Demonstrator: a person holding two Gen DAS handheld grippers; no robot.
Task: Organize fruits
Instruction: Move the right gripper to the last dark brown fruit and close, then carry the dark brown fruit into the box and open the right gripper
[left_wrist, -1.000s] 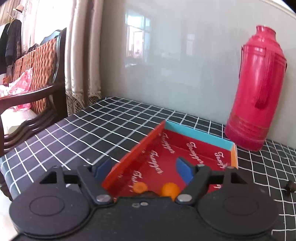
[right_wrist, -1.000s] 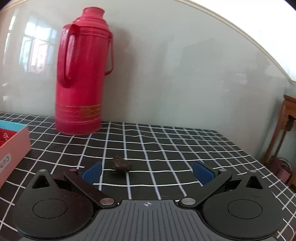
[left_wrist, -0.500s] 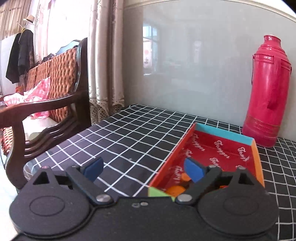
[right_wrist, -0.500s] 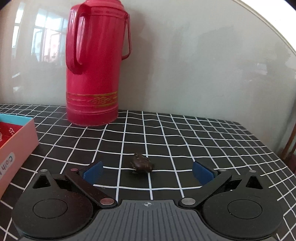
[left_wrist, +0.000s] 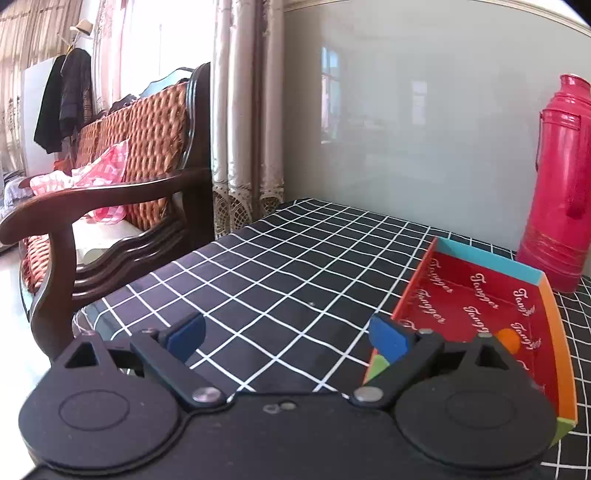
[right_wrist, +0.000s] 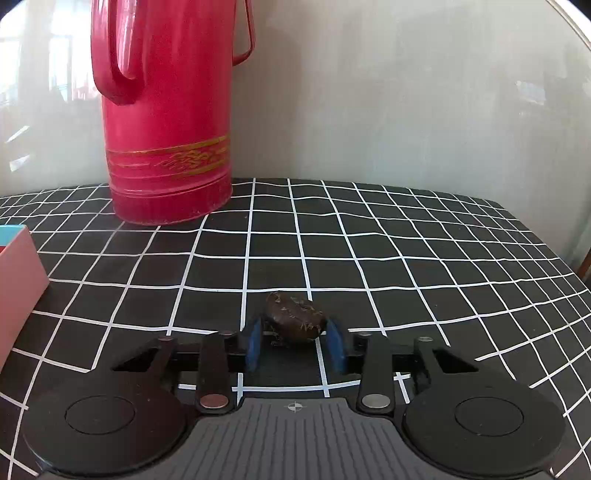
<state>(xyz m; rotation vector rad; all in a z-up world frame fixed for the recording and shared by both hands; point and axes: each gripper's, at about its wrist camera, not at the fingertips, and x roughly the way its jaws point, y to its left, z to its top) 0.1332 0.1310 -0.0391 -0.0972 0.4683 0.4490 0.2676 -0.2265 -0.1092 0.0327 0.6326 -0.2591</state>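
Note:
My right gripper (right_wrist: 295, 341) is shut on a small dark brown fruit (right_wrist: 294, 320) that rests low over the checked tablecloth. Its blue pads (right_wrist: 254, 341) press the fruit from both sides. My left gripper (left_wrist: 286, 332) is open and empty above the tablecloth, left of a red box (left_wrist: 480, 306) with orange and blue walls. An orange fruit (left_wrist: 509, 339) lies inside the box near its right wall, partly hidden by my right finger. The box's pink outer wall (right_wrist: 18, 273) shows at the left edge of the right wrist view.
A tall red thermos (right_wrist: 166, 110) stands at the back by the pale wall; it also shows in the left wrist view (left_wrist: 561, 184). A wooden armchair (left_wrist: 110, 206) stands off the table's left edge. The black checked tablecloth (left_wrist: 277, 266) covers the table.
My right gripper moved forward to the dark fruit and closed on it. My left gripper swung left, away from over the box; the box now lies to its right.

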